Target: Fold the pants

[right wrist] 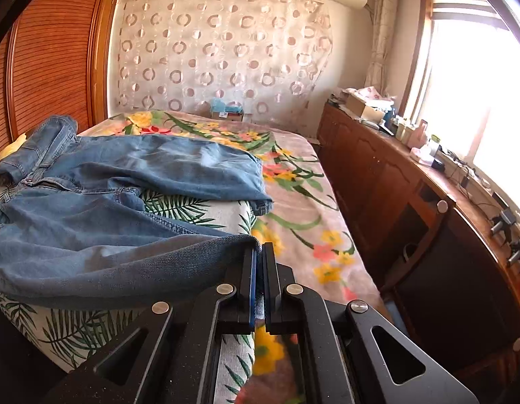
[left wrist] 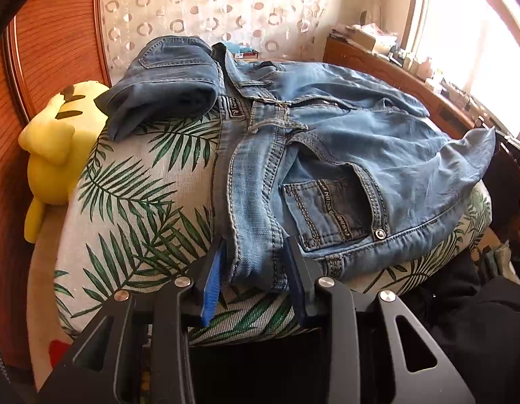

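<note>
The left gripper (left wrist: 256, 256) sits nearest the left wrist lens, its blue-padded fingers (left wrist: 211, 281) set moderately apart on either side of the waistband end of the light blue jeans (left wrist: 344, 155). The denim fills the gap, but whether the pads actually press it cannot be told. Taking those jeans as the landmark, they lie spread across a leaf-print cushion (left wrist: 142, 195), waistband toward the left gripper, front pocket and its rivet facing up. At the far end of the jeans' waistband rests a darker folded pair of jeans (left wrist: 165, 84), touching them. Beyond that darker pair, away from the jeans, a yellow plush toy (left wrist: 54, 144) leans beside the slatted wooden wardrobe (left wrist: 51, 33).

In the right wrist view, the right gripper (right wrist: 258, 252) has its fingers drawn nearly together, pinching the hem edge of the near leg of the jeans (right wrist: 101, 235), which drapes from the grip back over the cushion (right wrist: 189, 208). The other leg stretches away from it, its cuff reaching past the cushion's edge onto the floral blanket (right wrist: 300, 202). Past the jeans' cuffs, across the blanket, runs a long wooden cabinet (right wrist: 377, 175) with clutter on top, under a bright window (right wrist: 468, 101). Behind the jeans hangs a curtain (right wrist: 219, 50) patterned with rings.
</note>
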